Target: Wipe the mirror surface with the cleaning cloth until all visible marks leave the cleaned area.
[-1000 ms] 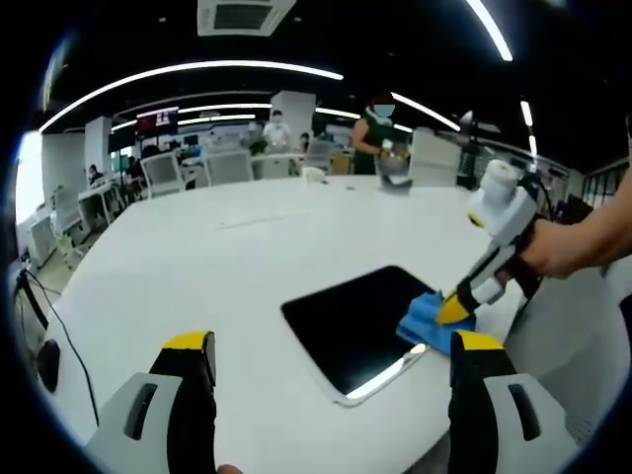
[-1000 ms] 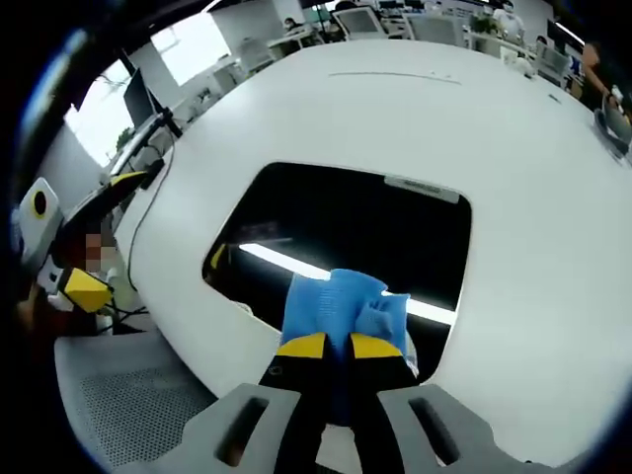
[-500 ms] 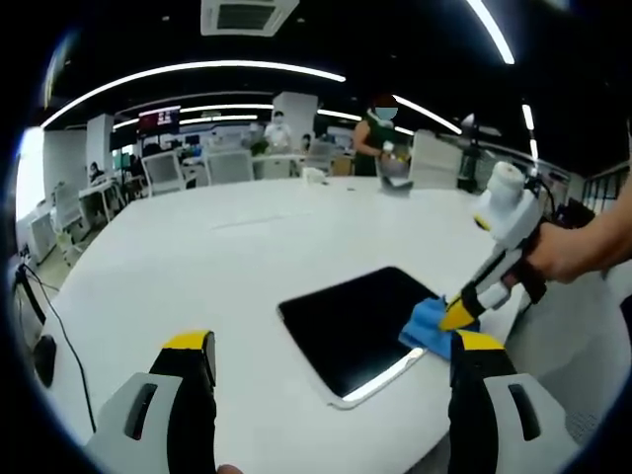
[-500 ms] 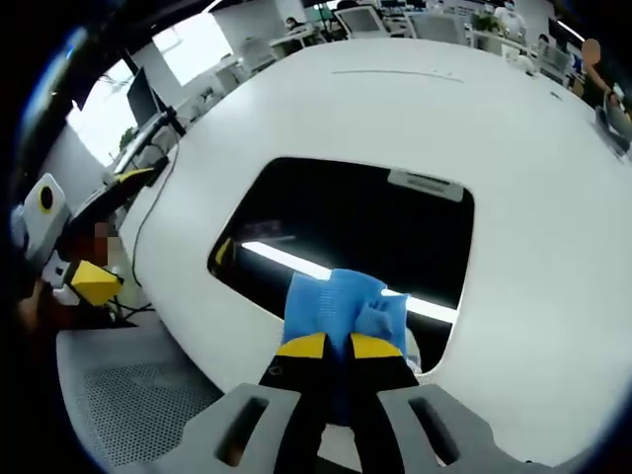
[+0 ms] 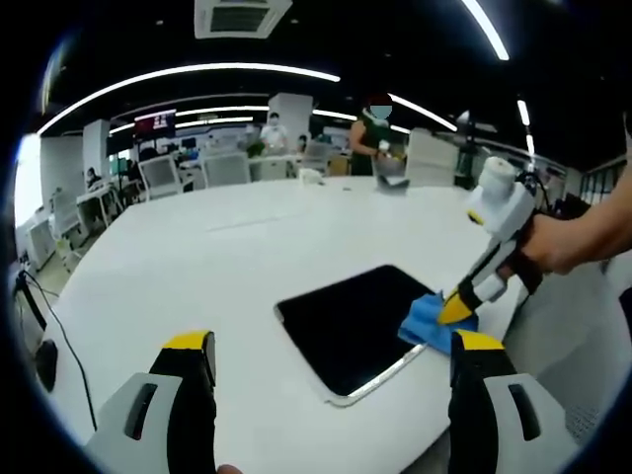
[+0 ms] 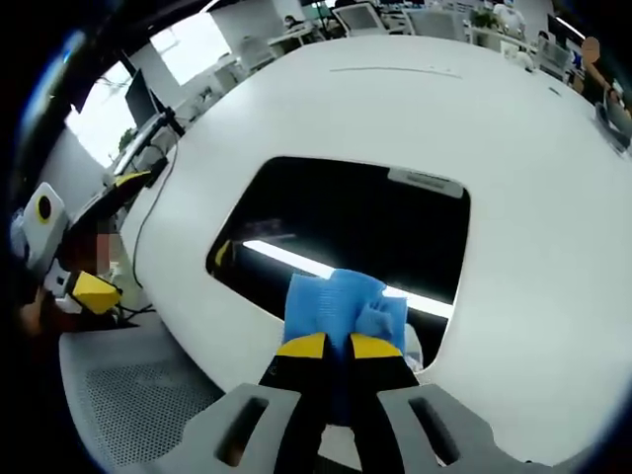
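The mirror [image 5: 348,330] lies flat on the white counter [image 5: 197,267], near the counter's edge; it is a dark rectangle with rounded corners and a pale rim, and its glass reflects a bright ceiling light strip. In the right gripper view the mirror [image 6: 346,232] takes up the middle of the counter [image 6: 513,197], with a small grey tab at its far rim.

The blue cloth [image 6: 344,308] rests on the near part of the mirror, crumpled, covering part of the reflected light strip. The right claw [image 6: 329,346] is closed tight on the cloth, its two yellow-tipped jaws almost together with the blue fabric pinched between them. In the left gripper view the same right claw [image 5: 457,308] comes in from the right, held in a person's hand [image 5: 558,247], pressing the cloth [image 5: 427,322] onto the mirror's right corner.

The left claw [image 5: 326,346] stands wide open with nothing between its jaws, apart from the mirror and above the counter. In the right gripper view it [image 6: 94,291] shows at the left beyond the counter's edge.

Past the counter's edge sits a grey mesh chair seat [image 6: 148,395]. Far behind the counter are desks, chairs and several people [image 5: 375,138] in an open office.
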